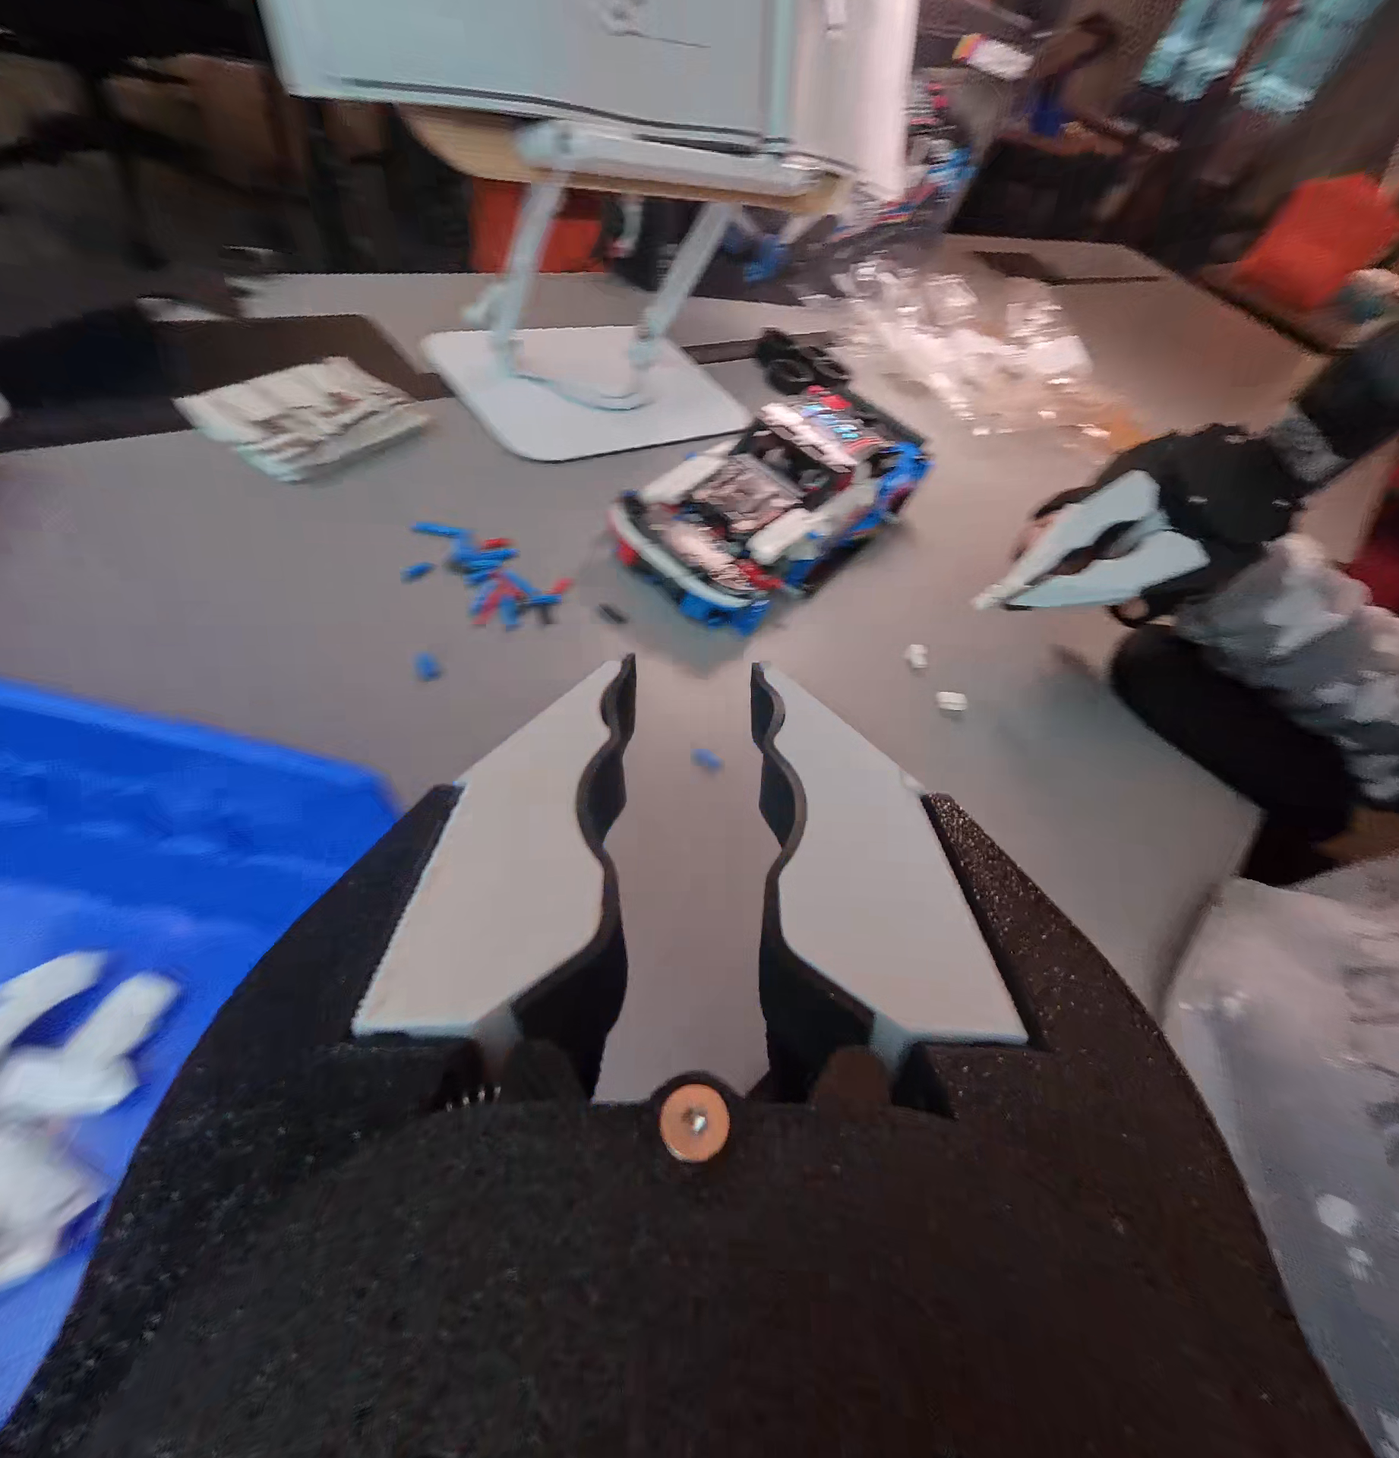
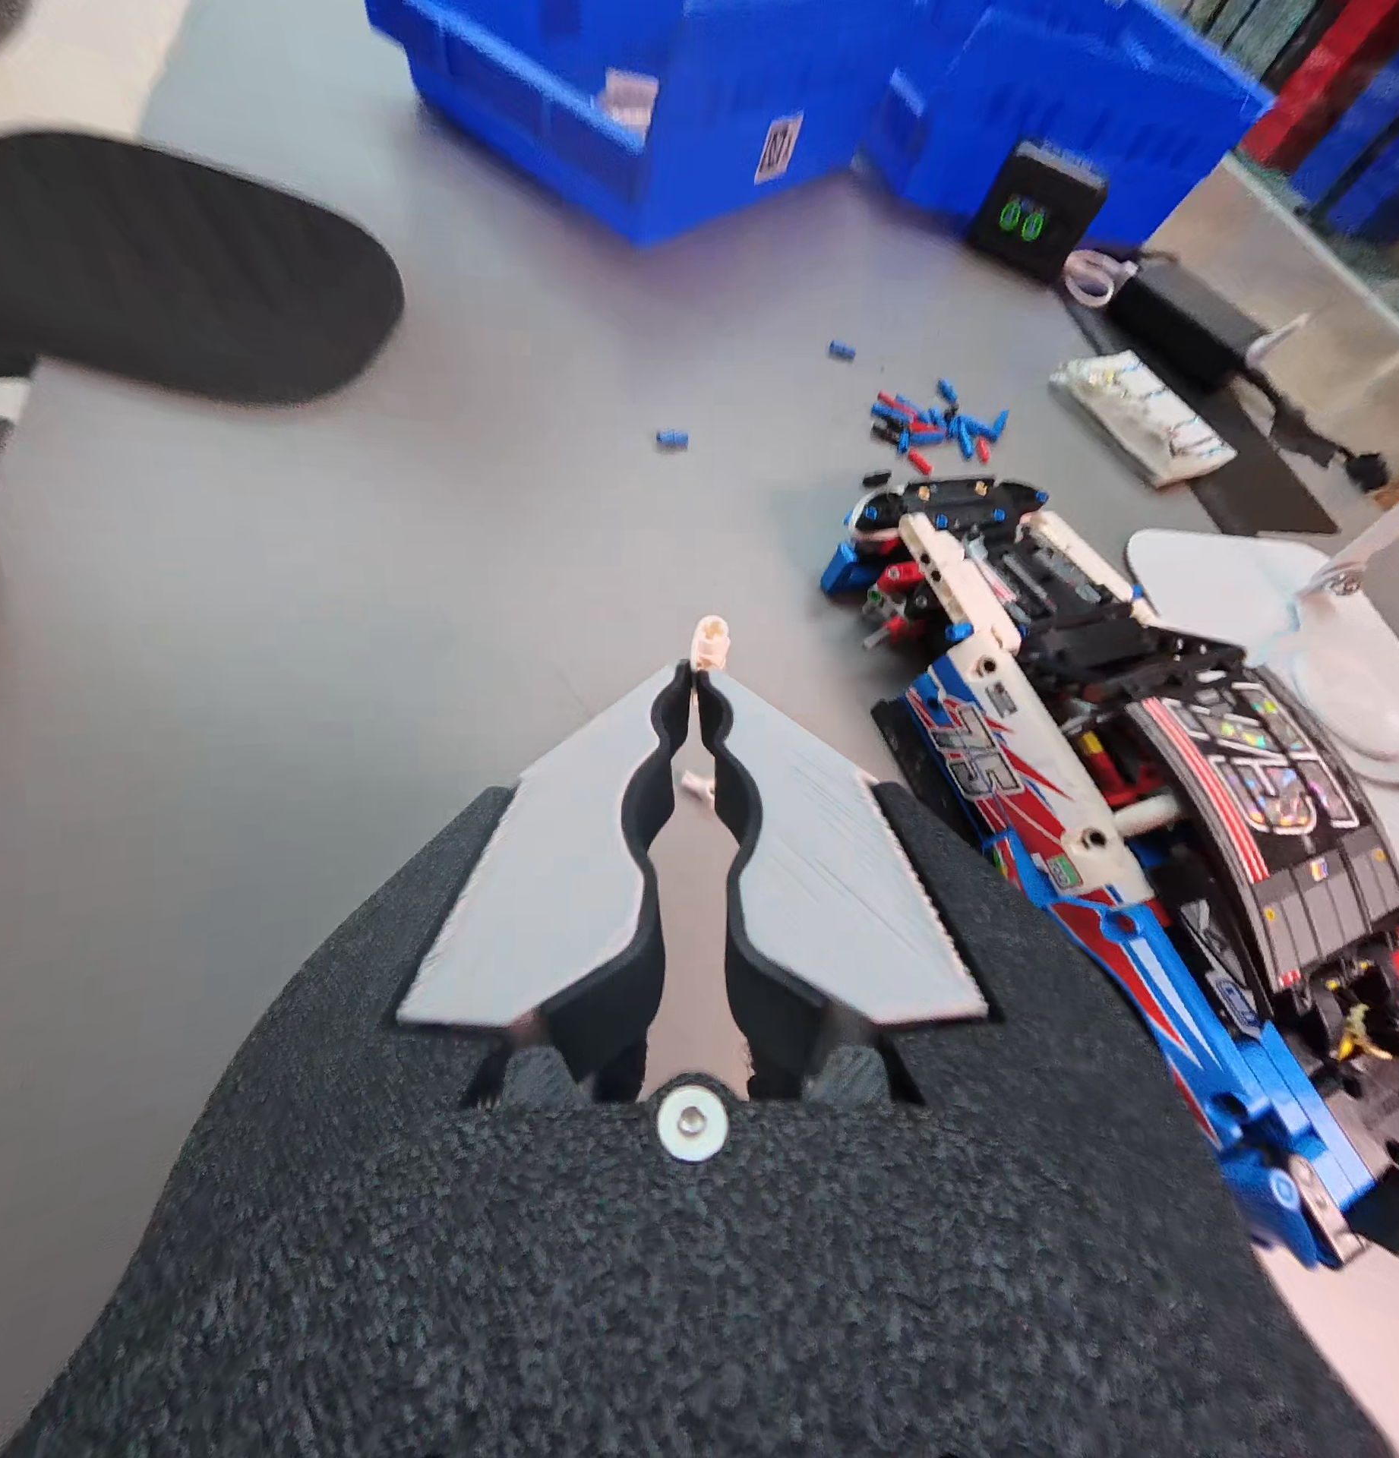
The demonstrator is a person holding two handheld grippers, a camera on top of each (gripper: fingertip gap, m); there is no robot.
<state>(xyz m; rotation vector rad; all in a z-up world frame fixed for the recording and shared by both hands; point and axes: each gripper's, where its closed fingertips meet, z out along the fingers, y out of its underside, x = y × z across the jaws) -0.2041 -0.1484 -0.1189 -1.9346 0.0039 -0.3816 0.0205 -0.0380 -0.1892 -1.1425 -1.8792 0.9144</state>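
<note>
My left gripper [image 1: 694, 664] is open and empty above the grey table [image 1: 207, 600]. A small blue pin [image 1: 706, 759] lies on the table below its gap, untouched. My right gripper [image 2: 692, 671] is shut on a small cream connector pin [image 2: 712, 637] that sticks out past the fingertips. It also shows in the left wrist view [image 1: 996, 600], at the right, held above the table. A partly built blue, white, red and black brick car [image 1: 767, 513] lies ahead of the left gripper. In the right wrist view the car [image 2: 1154, 789] lies just right of that gripper.
A heap of blue and red pins [image 1: 495, 576] [image 2: 937, 430] lies by the car. Two white pins [image 1: 951, 700] lie at the right. Blue bins [image 1: 128, 828] [image 2: 680, 102], a white stand [image 1: 586, 394], a booklet [image 1: 302, 414], black wheels [image 1: 799, 367] and plastic bags [image 1: 957, 355] ring the table. About 25 centimetres separates my left fingertips from my right.
</note>
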